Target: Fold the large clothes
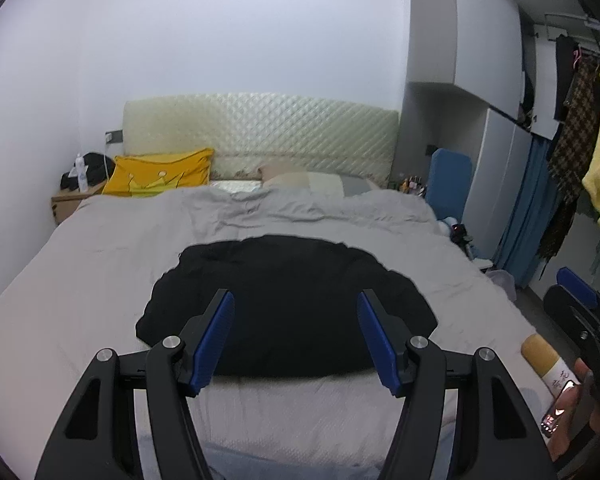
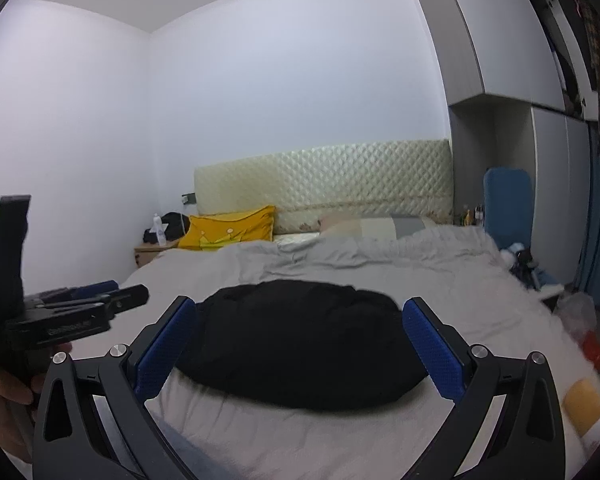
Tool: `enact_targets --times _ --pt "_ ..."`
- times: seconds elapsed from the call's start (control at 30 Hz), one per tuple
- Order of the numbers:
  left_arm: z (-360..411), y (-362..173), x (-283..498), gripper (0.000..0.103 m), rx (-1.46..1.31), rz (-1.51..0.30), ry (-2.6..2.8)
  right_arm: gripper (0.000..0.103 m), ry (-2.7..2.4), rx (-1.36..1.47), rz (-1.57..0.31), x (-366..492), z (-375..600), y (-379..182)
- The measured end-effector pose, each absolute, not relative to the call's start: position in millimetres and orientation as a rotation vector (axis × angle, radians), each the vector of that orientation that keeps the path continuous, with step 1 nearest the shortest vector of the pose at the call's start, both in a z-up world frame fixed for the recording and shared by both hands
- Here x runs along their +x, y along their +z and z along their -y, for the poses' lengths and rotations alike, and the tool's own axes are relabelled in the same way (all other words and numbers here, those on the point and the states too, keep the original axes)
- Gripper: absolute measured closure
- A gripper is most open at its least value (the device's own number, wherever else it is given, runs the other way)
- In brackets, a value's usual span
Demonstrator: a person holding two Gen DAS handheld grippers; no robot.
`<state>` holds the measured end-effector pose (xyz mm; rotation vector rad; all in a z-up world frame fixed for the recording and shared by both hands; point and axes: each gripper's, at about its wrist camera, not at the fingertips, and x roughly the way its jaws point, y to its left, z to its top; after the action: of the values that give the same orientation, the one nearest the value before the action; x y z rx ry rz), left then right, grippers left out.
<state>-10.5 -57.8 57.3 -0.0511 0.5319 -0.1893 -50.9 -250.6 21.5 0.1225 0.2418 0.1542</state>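
I had both hand-held grippers, left [image 1: 296, 336] and right [image 2: 300, 350], spread wide and empty above the black garment [image 1: 288, 304], which lay bunched, unfolded, on the bed [image 1: 80, 292]; all folding remained.

A bed [image 1: 80, 280] covered by a rumpled grey duvet [image 1: 320, 216] carries a black garment [image 1: 292, 300] lying flat near its foot; a yellow pillow [image 1: 160, 174] leans at the quilted headboard [image 1: 260, 132].

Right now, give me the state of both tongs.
Left tongs: open, holding nothing, above the black garment on the bed.
Right tongs: open, holding nothing, also short of the garment.
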Motion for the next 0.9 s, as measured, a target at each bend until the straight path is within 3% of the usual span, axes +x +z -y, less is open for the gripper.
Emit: enact_targets --times 0.5,0.9 --pt "55.5 10.0 3.4 0.038 -0.054 -0.594 -0.146 0.000 0.125 0.126 -0.316 -44.8 240.9 -23.6" --pt "60.5 5.4 6.5 0.038 -0.033 -0.609 -0.137 0.000 0.109 0.134 -0.345 -42.1 244.1 -32.4"
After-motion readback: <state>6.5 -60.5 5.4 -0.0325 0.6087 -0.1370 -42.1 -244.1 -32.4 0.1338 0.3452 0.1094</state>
